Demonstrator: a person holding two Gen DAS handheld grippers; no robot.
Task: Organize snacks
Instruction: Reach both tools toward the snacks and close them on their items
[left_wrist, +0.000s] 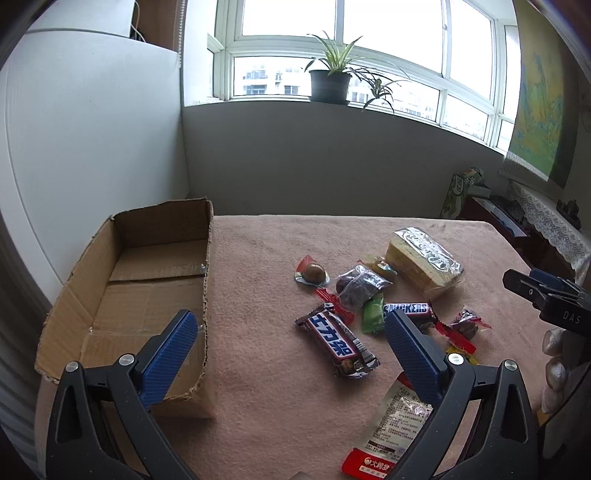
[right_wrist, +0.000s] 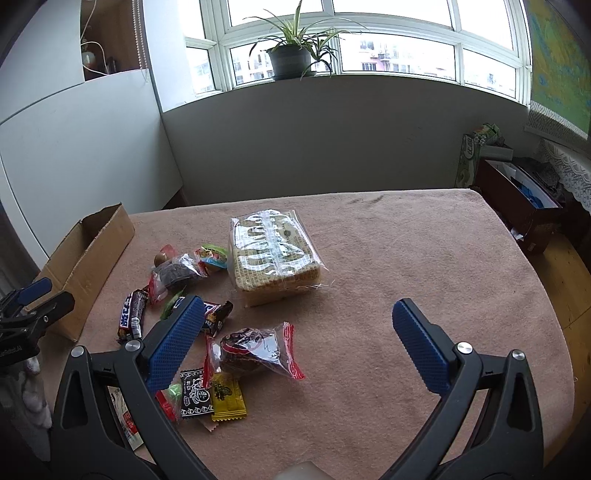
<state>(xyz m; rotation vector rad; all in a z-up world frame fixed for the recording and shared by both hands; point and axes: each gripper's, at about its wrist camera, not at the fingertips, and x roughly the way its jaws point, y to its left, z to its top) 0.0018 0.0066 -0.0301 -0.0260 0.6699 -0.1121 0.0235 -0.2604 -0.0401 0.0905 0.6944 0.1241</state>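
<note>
While both tools (left_wrist: 291, 328) (right_wrist: 299, 325) hover spread, snacks (left_wrist: 338, 341) lie beside the box (left_wrist: 122, 295).

A potted spider plant (left_wrist: 330, 79) sits on the windowsill at top centre. A pink-covered worktop (right_wrist: 388, 266) fills the lower frame. A lace-edged cloth (right_wrist: 565, 166) drapes furniture at right.

We see a plain brown cardboard box (left_wrist: 147, 273) on a salmon-pink fuzzy tablecloth (right_wrist: 388, 258). Our grippers' finger pads (right_wrist: 177, 343) are blue, with a fine diamond-grid texture. One small sweet wrapper (right_wrist: 227, 400) is yellow with black print.
</note>
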